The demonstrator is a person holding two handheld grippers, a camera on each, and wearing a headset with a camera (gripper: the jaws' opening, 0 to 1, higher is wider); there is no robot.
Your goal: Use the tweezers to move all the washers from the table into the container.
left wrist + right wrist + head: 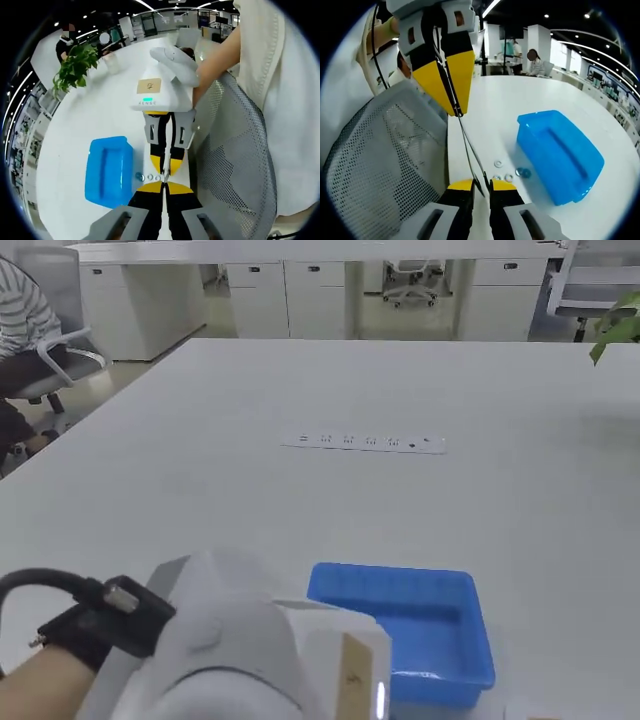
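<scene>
Step in hand, as judged: the tweezers (469,150) are being settled between the two grippers before any pick. They are being pinched at one end by the left hand-held gripper (455,113) and at the other by the right hand-held gripper (481,185), both clenched on them, near the blue container (560,155). The washers (498,163) are lying on the counter (490,100) just beside the container, on its tweezers side. The next move is probably calling for one grip to be released and the tips lowered onto a washer. No writing is being read with confidence.
</scene>
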